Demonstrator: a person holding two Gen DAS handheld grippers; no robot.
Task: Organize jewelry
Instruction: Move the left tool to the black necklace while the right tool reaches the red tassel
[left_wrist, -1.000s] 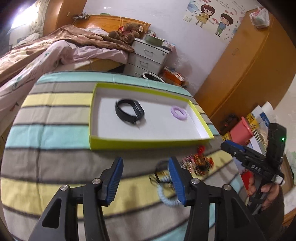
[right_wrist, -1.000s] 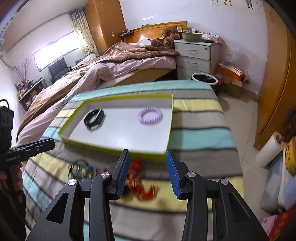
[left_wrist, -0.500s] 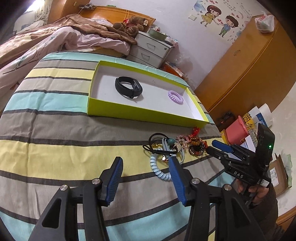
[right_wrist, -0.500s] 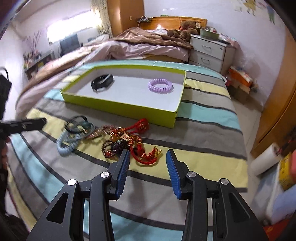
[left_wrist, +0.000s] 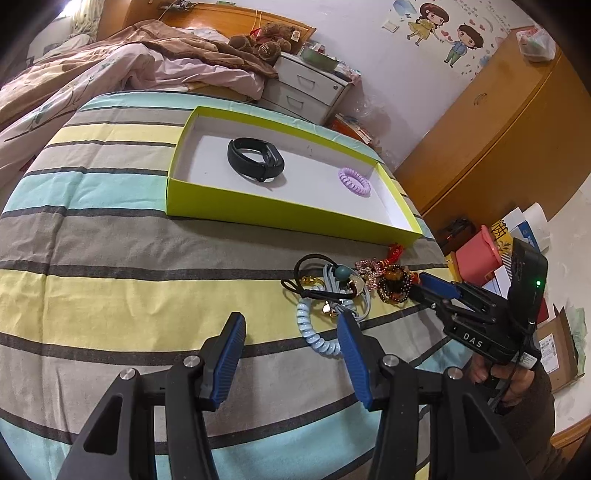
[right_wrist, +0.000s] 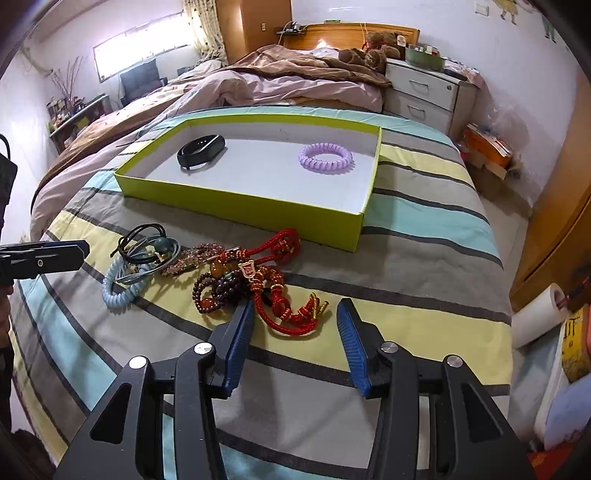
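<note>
Lime-green tray (right_wrist: 243, 208) on striped bedcover (left_wrist: 110, 273): holds 1 black wristband (right_wrist: 201, 151) and 1 lilac coil hair tie (right_wrist: 325, 157), well apart.

Jewelry pile in front of tray: red cord bracelet (right_wrist: 286, 314), dark bead strands (right_wrist: 218, 288), pale-blue coil tie (left_wrist: 317, 338).

Right gripper (right_wrist: 293, 325): jaws have just been closing, still apart, red cord bracelet between them, unpinched.

Left gripper (left_wrist: 291, 343): fingers spread, empty.
</note>
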